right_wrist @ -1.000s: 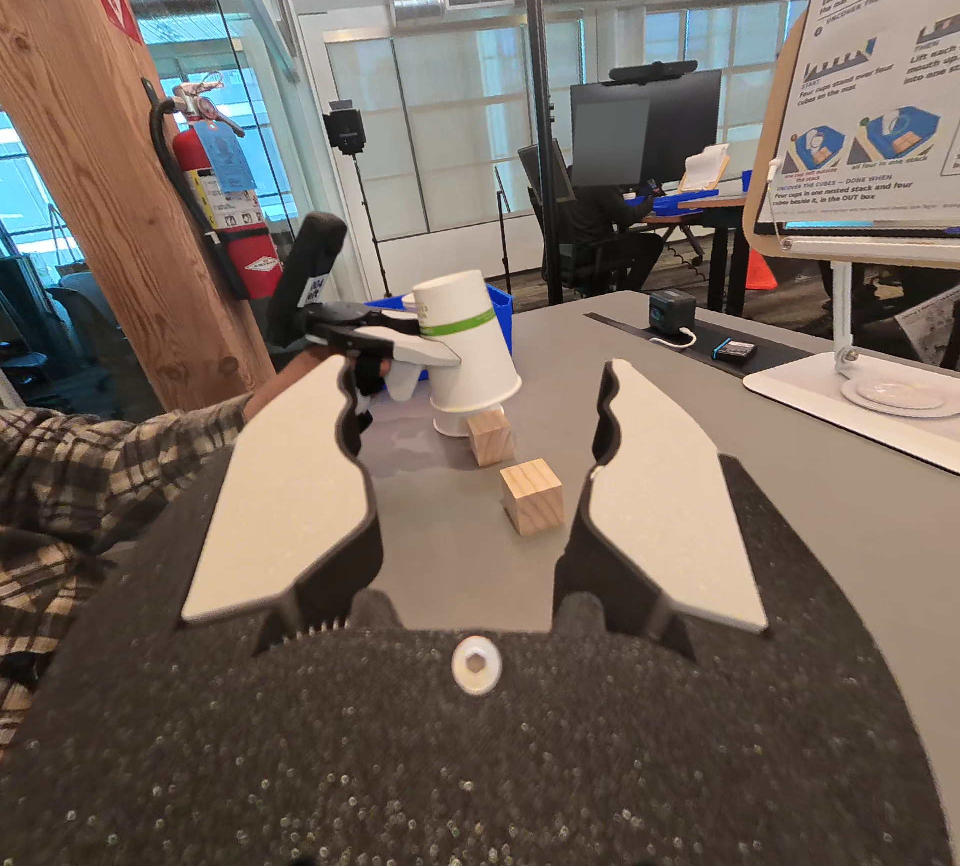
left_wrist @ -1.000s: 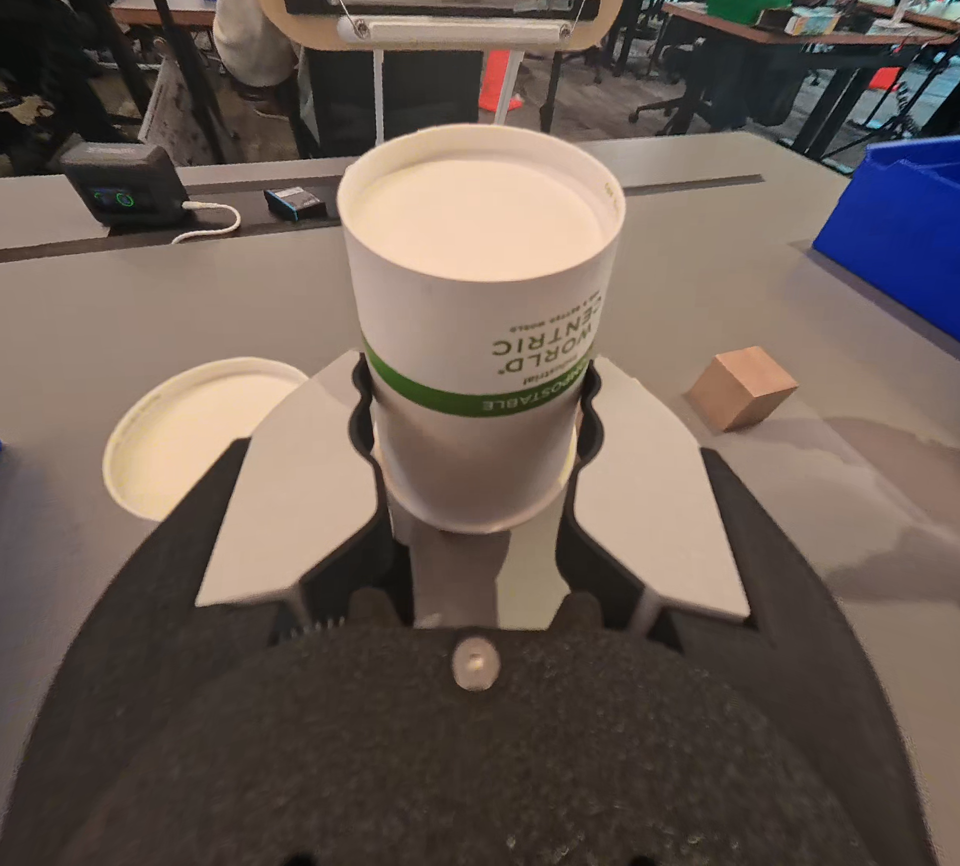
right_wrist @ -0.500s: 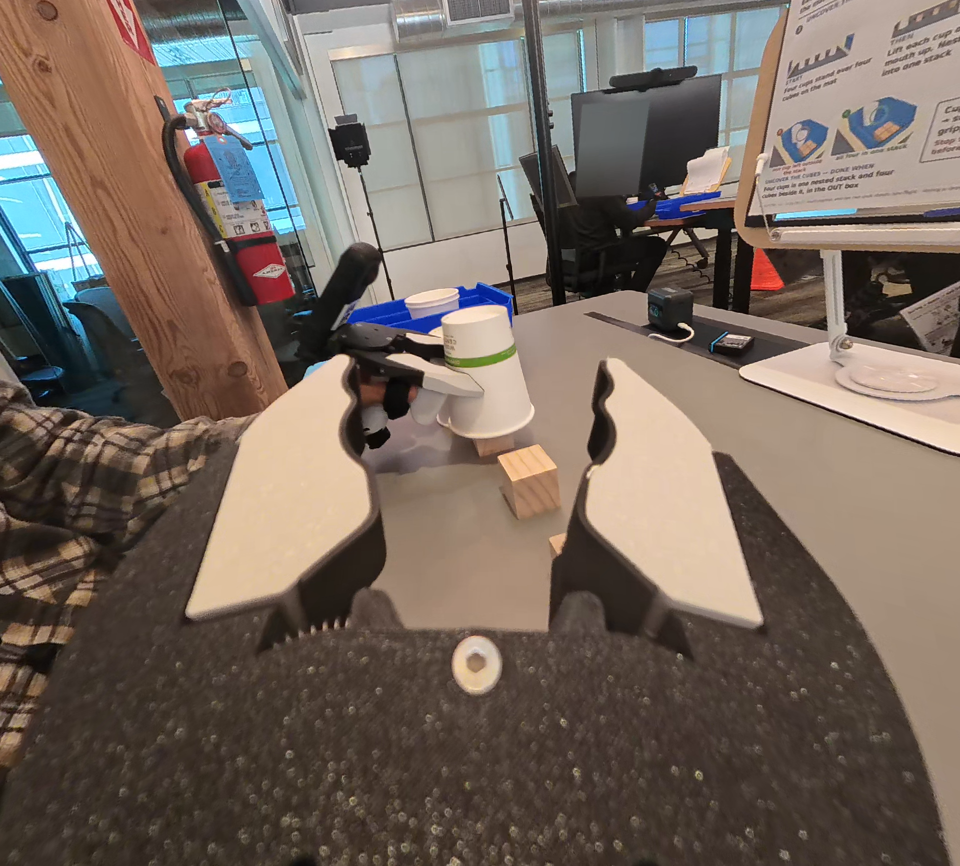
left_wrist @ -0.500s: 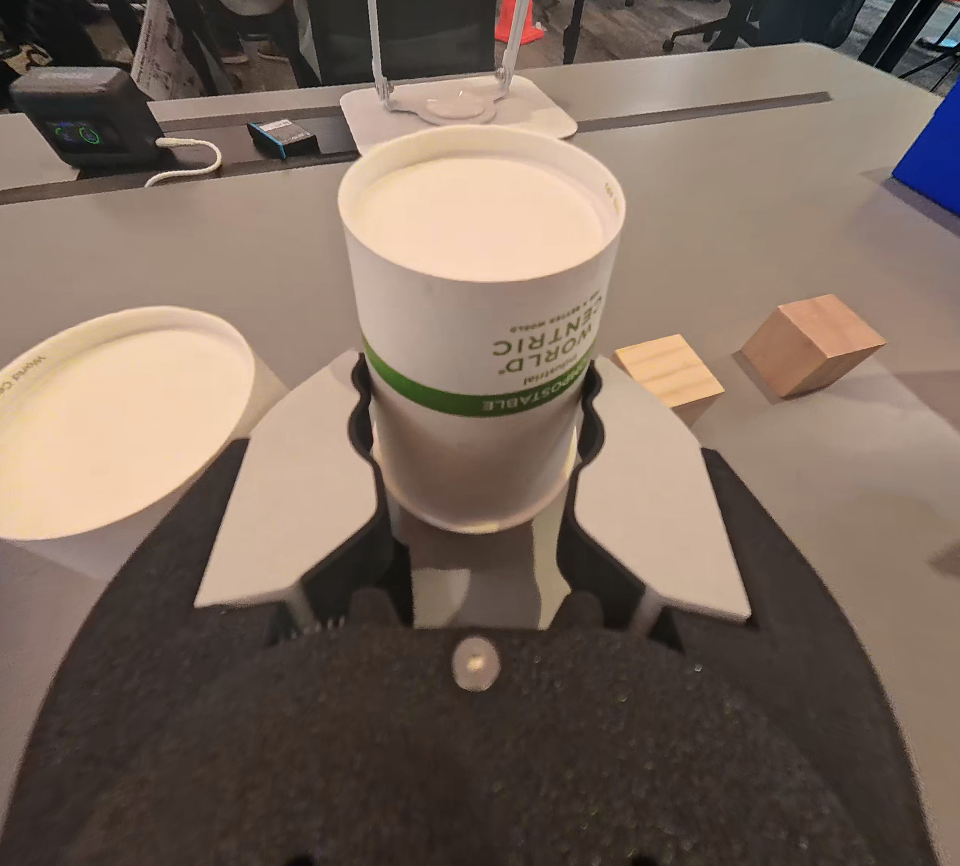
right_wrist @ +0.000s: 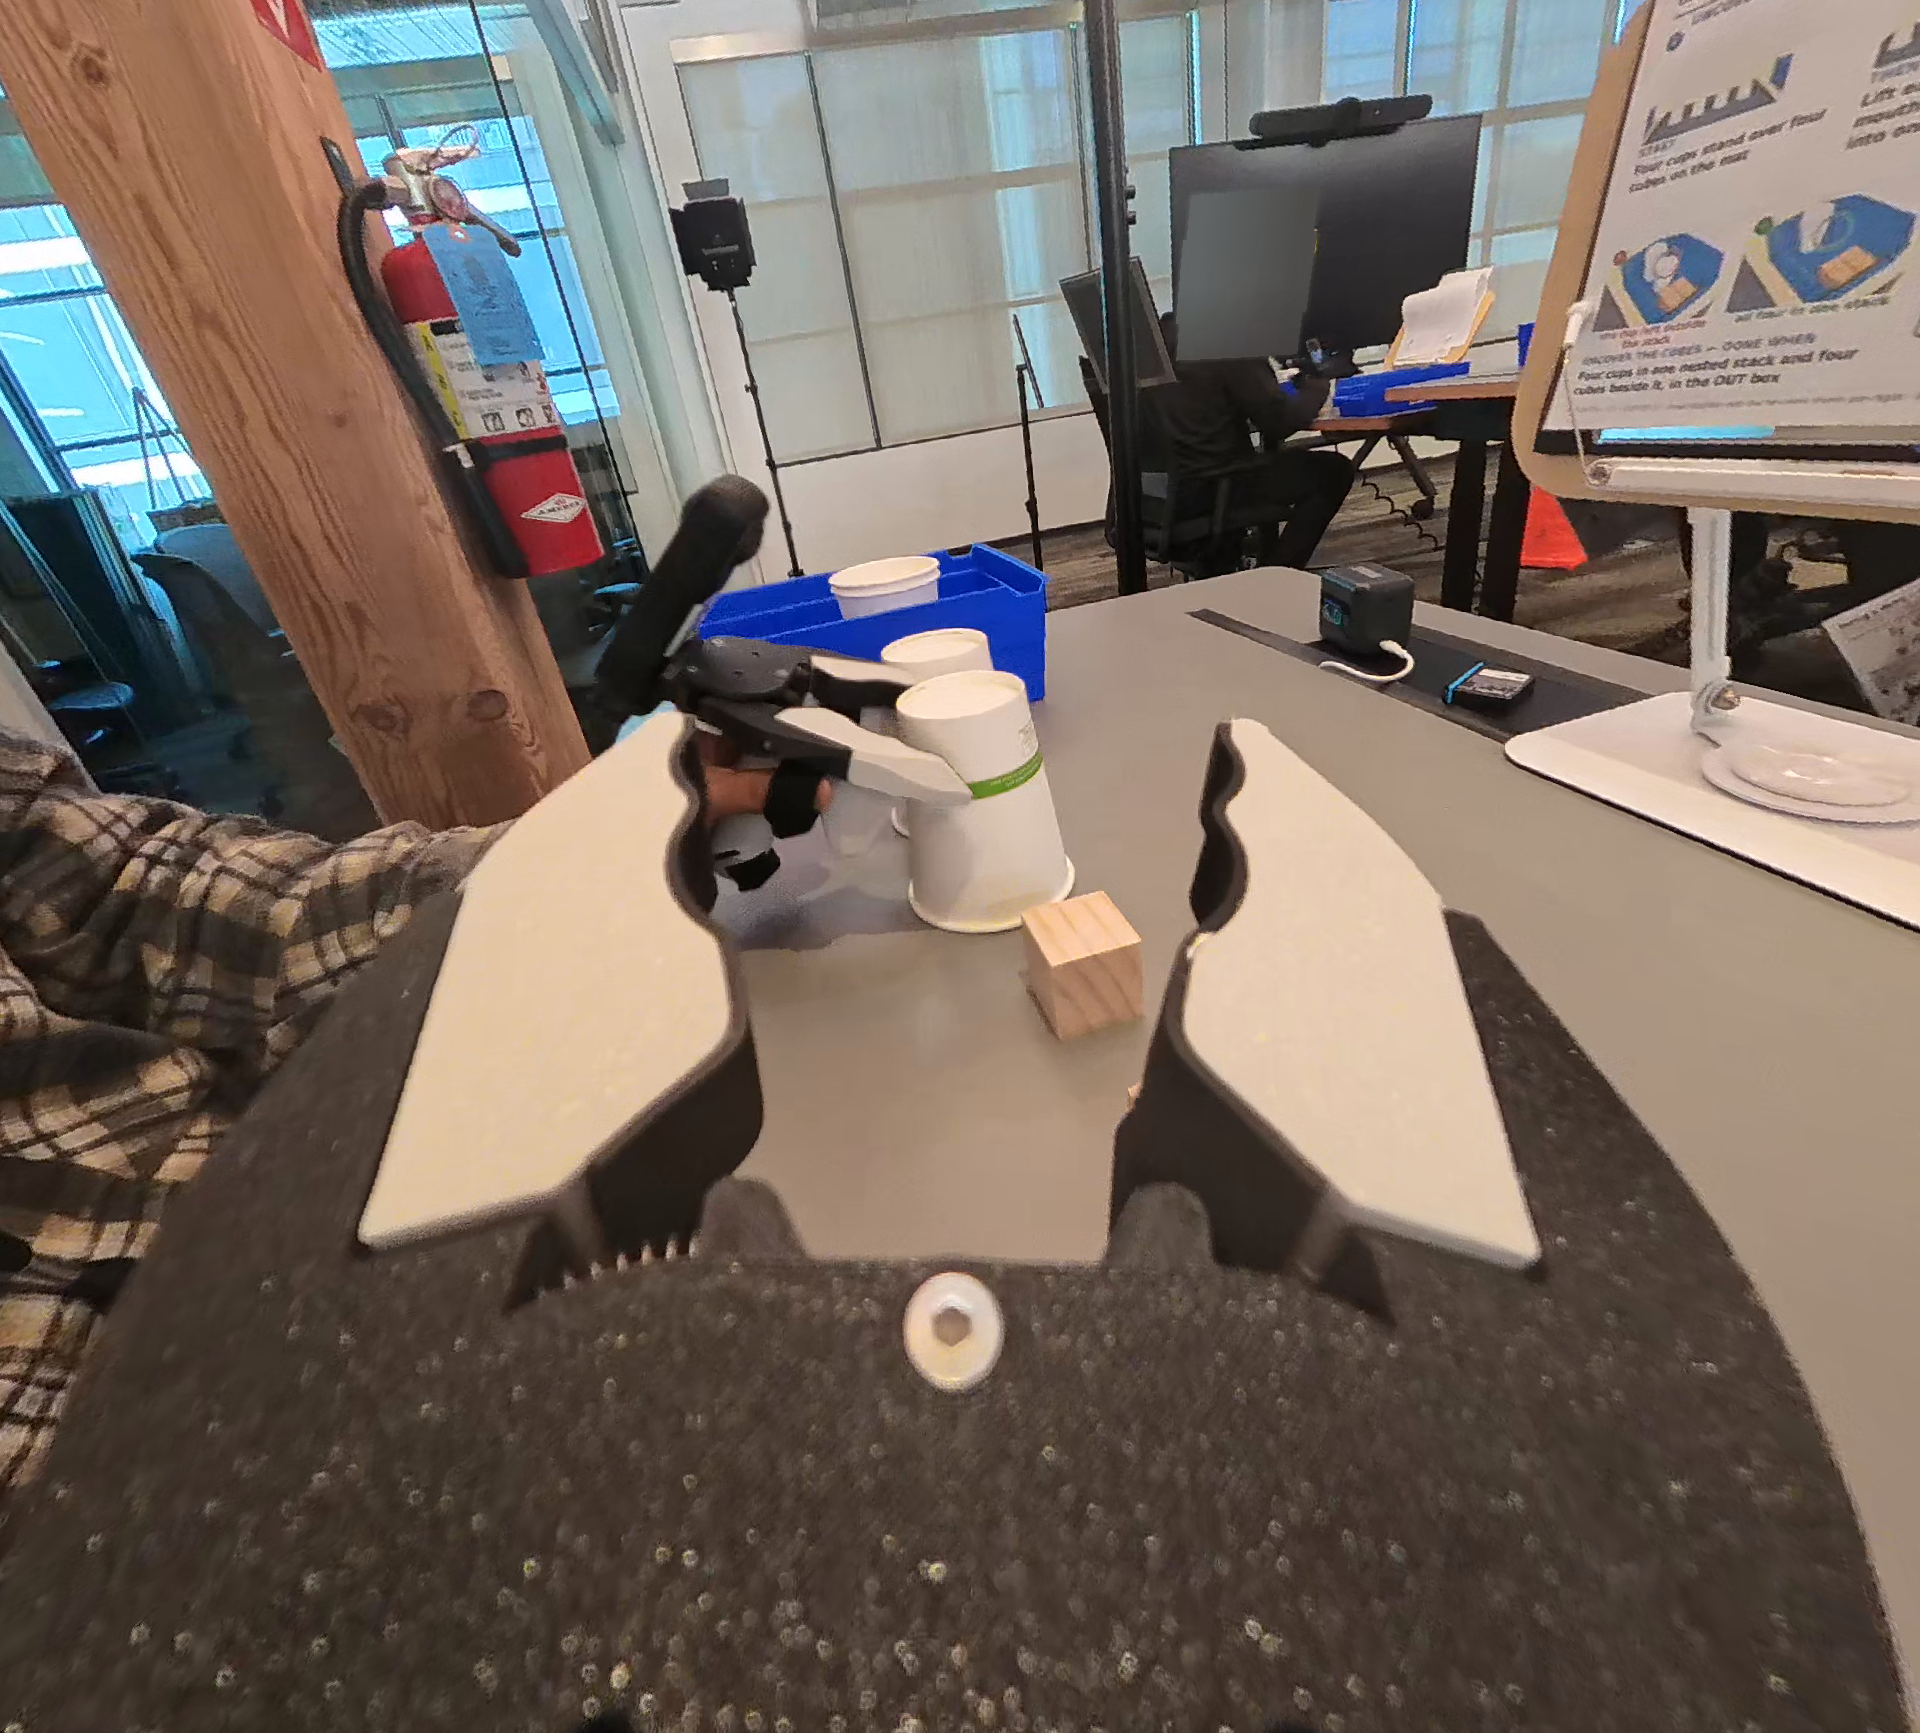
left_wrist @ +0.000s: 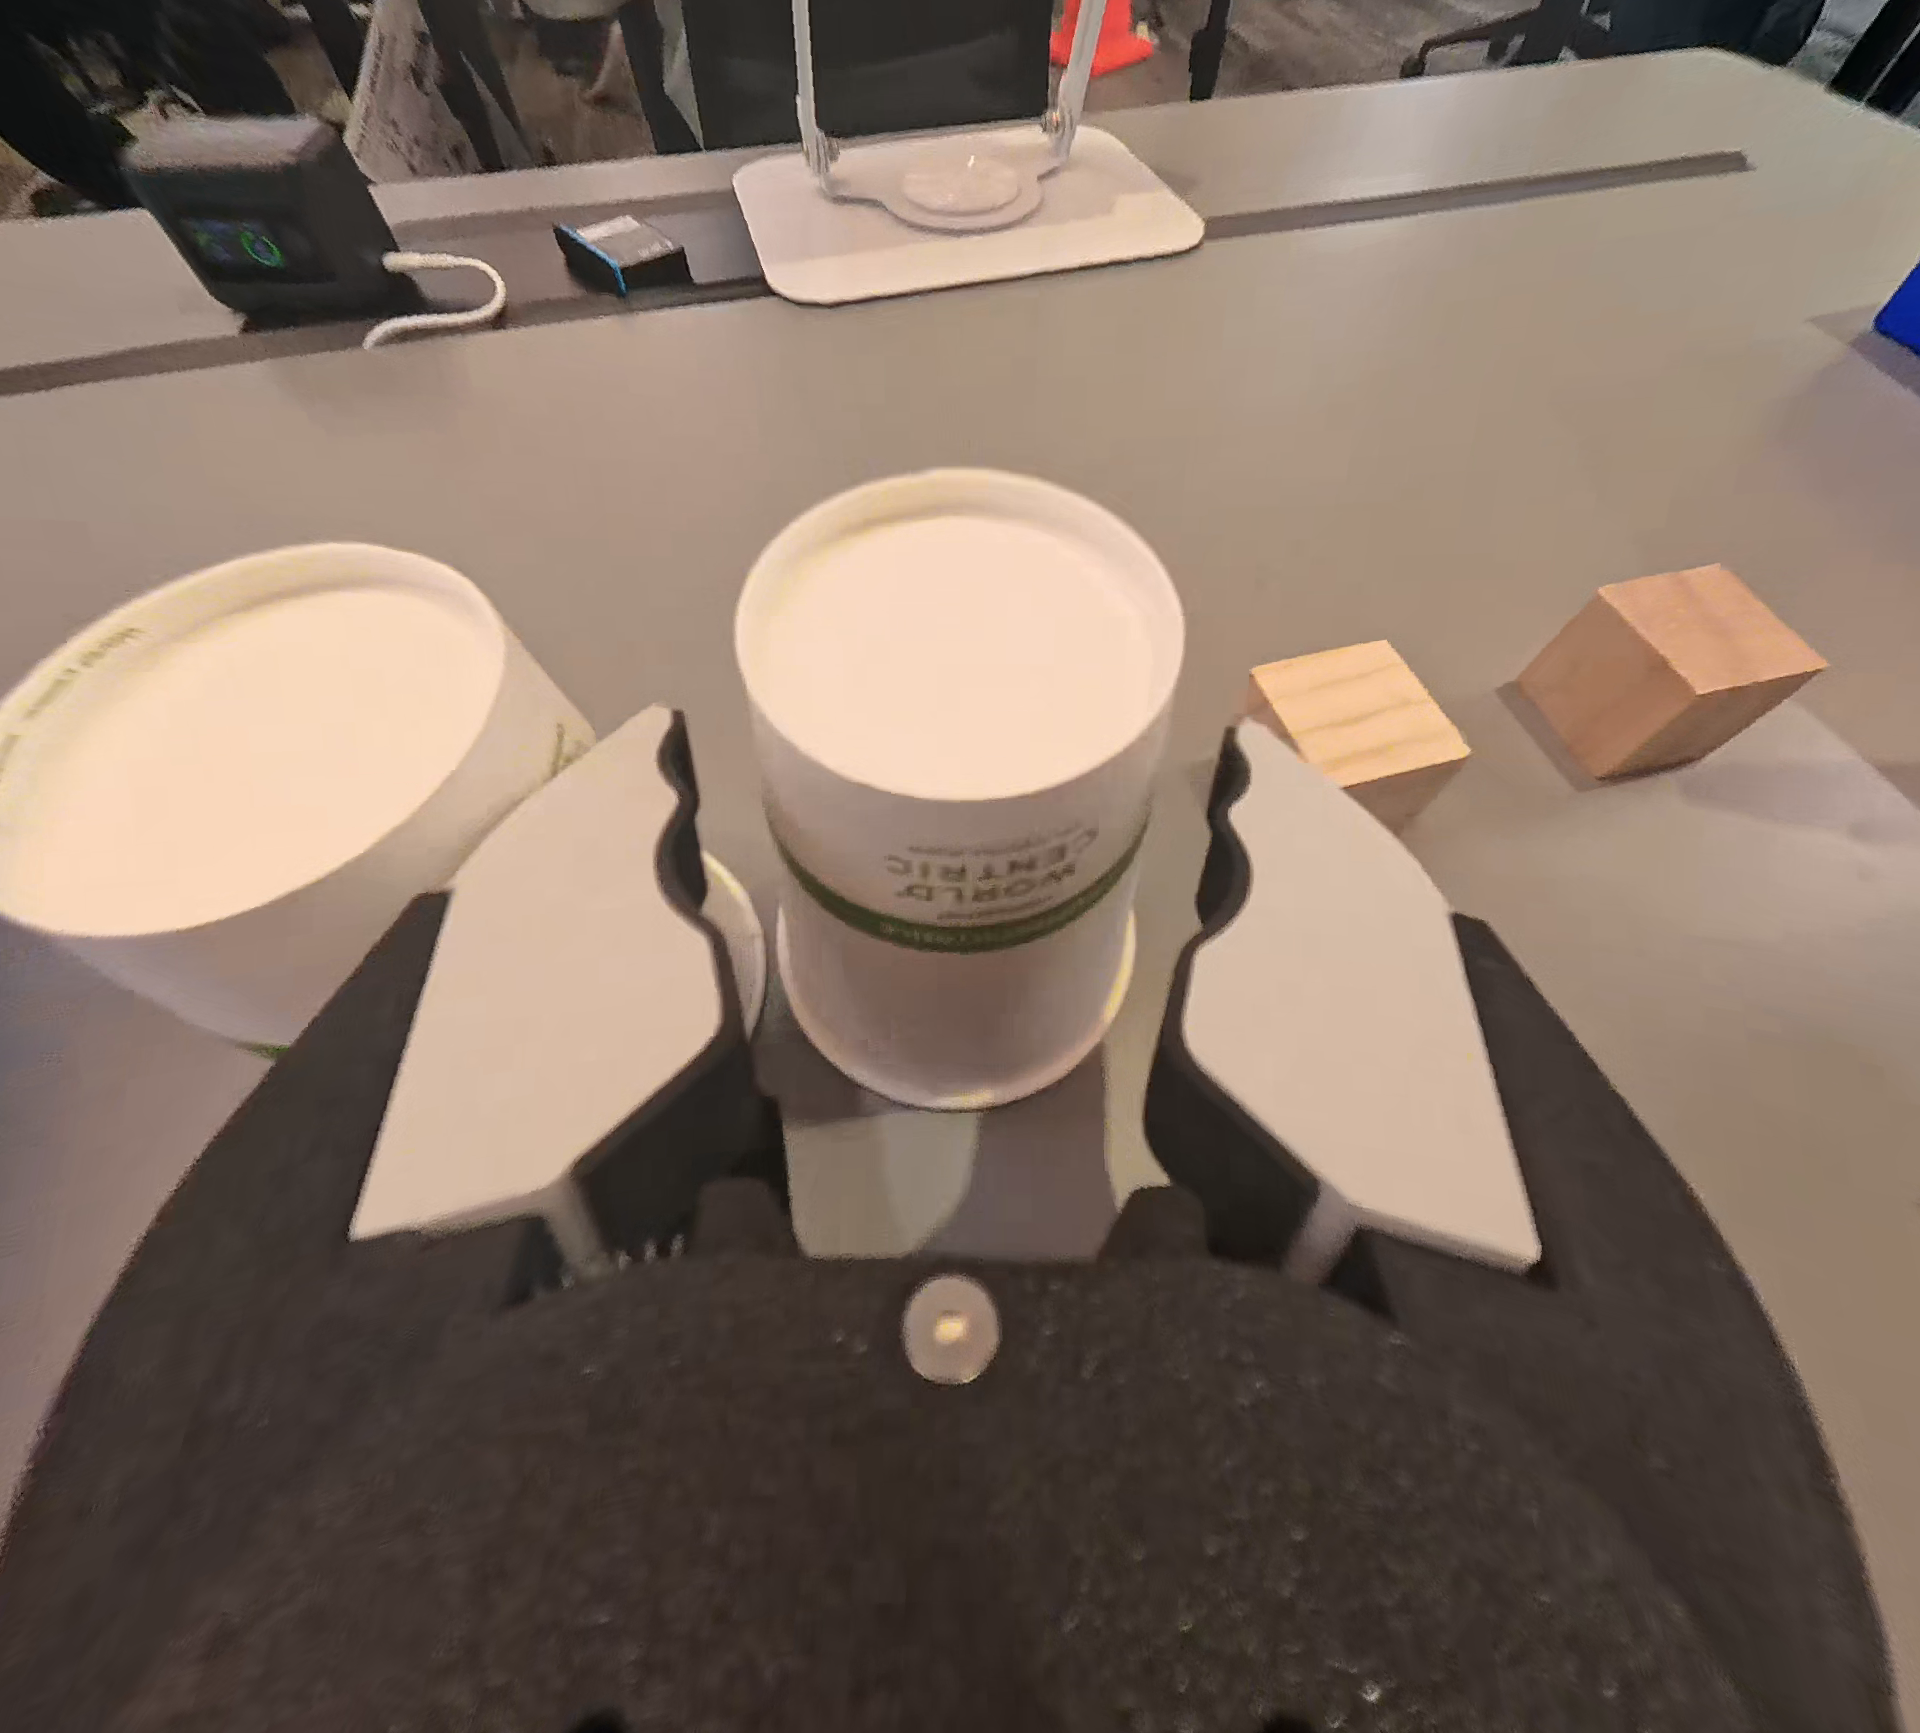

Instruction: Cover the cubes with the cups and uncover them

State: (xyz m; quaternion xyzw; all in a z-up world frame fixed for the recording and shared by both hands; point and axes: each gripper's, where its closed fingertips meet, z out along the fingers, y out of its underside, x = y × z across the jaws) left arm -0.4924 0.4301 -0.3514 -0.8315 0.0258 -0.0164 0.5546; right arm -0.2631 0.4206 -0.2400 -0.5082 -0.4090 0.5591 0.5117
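Note:
A white paper cup with a green band (left_wrist: 956, 790) stands upside down on the grey table (left_wrist: 1039, 416), between the fingers of my left gripper (left_wrist: 951, 748). The jaws are open, with a gap on each side of the cup. A second upside-down cup (left_wrist: 239, 748) stands just left of it. Two wooden cubes (left_wrist: 1351, 727) (left_wrist: 1662, 675) lie uncovered to the right. In the right wrist view, my right gripper (right_wrist: 956, 738) is open and empty above the table. Beyond it are the nearer cube (right_wrist: 1081, 961), the banded cup (right_wrist: 982, 810), the left gripper (right_wrist: 873, 717) and the second cup (right_wrist: 935, 649).
A blue bin (right_wrist: 987, 618) with a cup (right_wrist: 883, 587) in it sits at the table's far end beyond the cups. A sign stand's white base (left_wrist: 966, 218), a black device with a cable (left_wrist: 260, 229) and a small black pack (left_wrist: 623, 255) line the back edge.
The left gripper came down with the cup, set it upside down on the table over a cube, and opened. The right gripper stayed open and drifted slightly.

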